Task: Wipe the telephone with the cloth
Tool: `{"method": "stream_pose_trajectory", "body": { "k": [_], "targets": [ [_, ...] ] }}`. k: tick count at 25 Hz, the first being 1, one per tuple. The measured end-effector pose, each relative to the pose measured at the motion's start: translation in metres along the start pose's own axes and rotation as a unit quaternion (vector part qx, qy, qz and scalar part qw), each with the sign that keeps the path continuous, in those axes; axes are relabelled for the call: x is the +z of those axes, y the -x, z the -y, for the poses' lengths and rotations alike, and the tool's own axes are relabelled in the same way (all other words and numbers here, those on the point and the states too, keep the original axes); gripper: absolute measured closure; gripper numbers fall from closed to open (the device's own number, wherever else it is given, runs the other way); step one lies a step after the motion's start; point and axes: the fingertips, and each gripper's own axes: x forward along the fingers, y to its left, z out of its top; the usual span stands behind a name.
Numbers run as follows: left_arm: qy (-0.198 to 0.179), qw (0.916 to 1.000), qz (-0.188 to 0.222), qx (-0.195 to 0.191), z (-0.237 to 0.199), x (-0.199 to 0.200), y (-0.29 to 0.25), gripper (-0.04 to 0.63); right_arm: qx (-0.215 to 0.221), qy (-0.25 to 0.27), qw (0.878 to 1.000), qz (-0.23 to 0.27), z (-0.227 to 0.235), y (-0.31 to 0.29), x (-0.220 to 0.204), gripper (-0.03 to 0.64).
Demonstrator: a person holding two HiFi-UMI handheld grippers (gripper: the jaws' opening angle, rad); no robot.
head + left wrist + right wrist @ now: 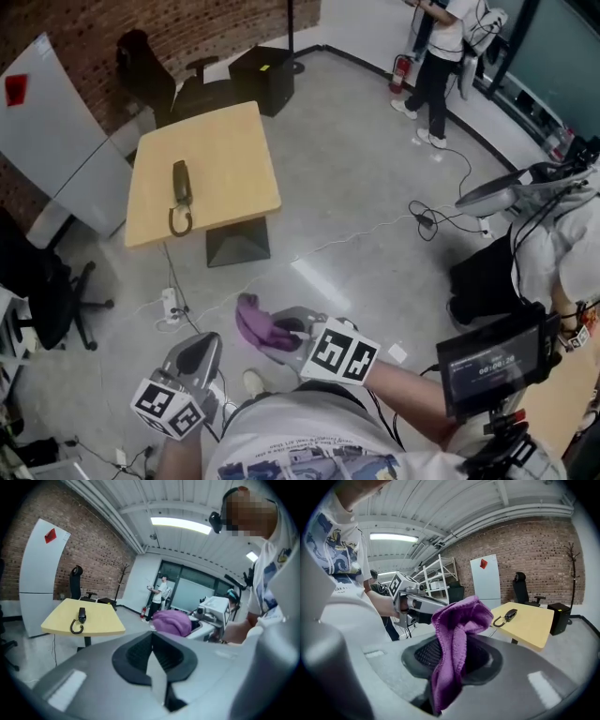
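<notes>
A dark telephone handset [181, 182] with a curled cord lies on a light wooden table [234, 150], far ahead of both grippers. It also shows small in the left gripper view [81, 615] and the right gripper view [509, 614]. My right gripper [274, 330] is shut on a purple cloth [255, 321], which bunches up above the jaws [457, 634]. My left gripper [195, 354] is shut with nothing in it. From the left gripper view the cloth [172, 621] sits to the right.
A black pedestal [237, 246] holds the table up over a grey floor with cables and a power strip [170, 304]. Black office chairs [45, 291] stand left and behind. A person [439, 61] stands far back right. A monitor rig [489, 361] is at my right.
</notes>
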Motion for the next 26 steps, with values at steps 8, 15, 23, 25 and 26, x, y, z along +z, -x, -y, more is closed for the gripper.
{"method": "stream_pose_trajectory", "body": {
  "k": [8, 15, 23, 25, 26],
  "targets": [
    [0.005, 0.9997, -0.012, -0.021, -0.014, -0.011, 0.026, 0.592, -0.02, -0.003, 1.0, -0.003, -0.018, -0.021, 0.012, 0.511],
    [0.007, 0.9993, -0.015, -0.035, -0.032, -0.007, 0.04, 0.592, -0.025, -0.004, 1.0, -0.013, -0.024, -0.045, 0.024, 0.511],
    [0.015, 0.9992, -0.018, -0.032, -0.06, -0.013, 0.061, 0.592, -0.019, 0.0, 1.0, -0.018, -0.033, -0.075, 0.037, 0.511],
    [0.016, 0.9993, -0.019, -0.029, -0.068, -0.015, 0.07, 0.592, -0.017, -0.001, 1.0, -0.02, -0.037, -0.085, 0.041, 0.511],
    [0.017, 0.9993, -0.019, -0.028, -0.072, -0.015, 0.074, 0.591, -0.015, -0.001, 1.0, -0.021, -0.04, -0.09, 0.042, 0.511]
  ]
}}
